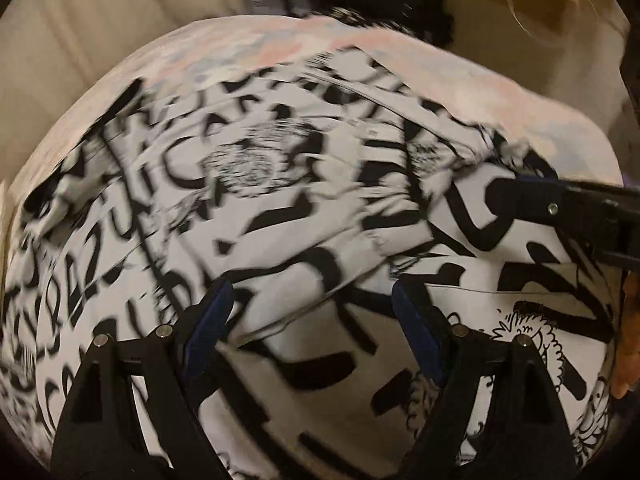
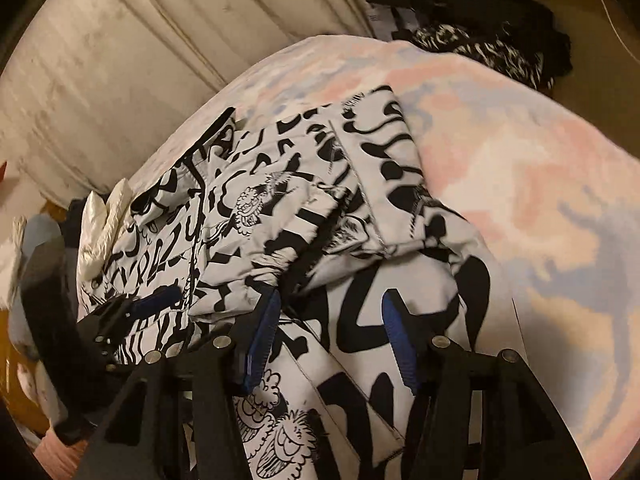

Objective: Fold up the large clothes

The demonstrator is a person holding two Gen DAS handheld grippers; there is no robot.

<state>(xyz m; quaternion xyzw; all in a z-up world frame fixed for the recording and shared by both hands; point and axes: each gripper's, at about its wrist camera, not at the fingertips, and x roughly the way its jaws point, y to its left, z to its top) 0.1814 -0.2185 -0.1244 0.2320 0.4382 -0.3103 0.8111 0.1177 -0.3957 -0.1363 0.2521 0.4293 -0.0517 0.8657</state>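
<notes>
Your left tongs (image 1: 310,320) stand spread wide, both blue pads (image 1: 212,316) clear of the cloth, nothing between them. They point down at the jacket (image 1: 280,184), a white garment covered in black lettering and cartoon faces, which fills most of the left wrist view below and ahead of the tips. Your right tongs (image 2: 328,340) are part-way apart with the fingers (image 2: 264,332) open, and nothing is pinched: the cloth lies under the gap, and whether the left pad brushes the fold beside it cannot be told. In the right wrist view the jacket lies directly beneath those tongs and runs away from them up the frame, with a bunched sleeve (image 2: 272,240) just beyond the left pad and a flatter folded panel (image 2: 372,160) further out. Your left tongs show in that same view at the lower left (image 2: 148,304), over the jacket's near-left part; your right tongs enter the left wrist view from the right edge (image 1: 532,200), over the jacket's right side. The jacket rests on a pastel pink-and-blue sheet (image 2: 520,168), which is bare to the right of the garment. A pale cushioned backrest (image 2: 140,60) stands beyond the sheet. Dark clothing (image 2: 480,48) lies heaped past the sheet's far edge. The left wrist view is blurred.
</notes>
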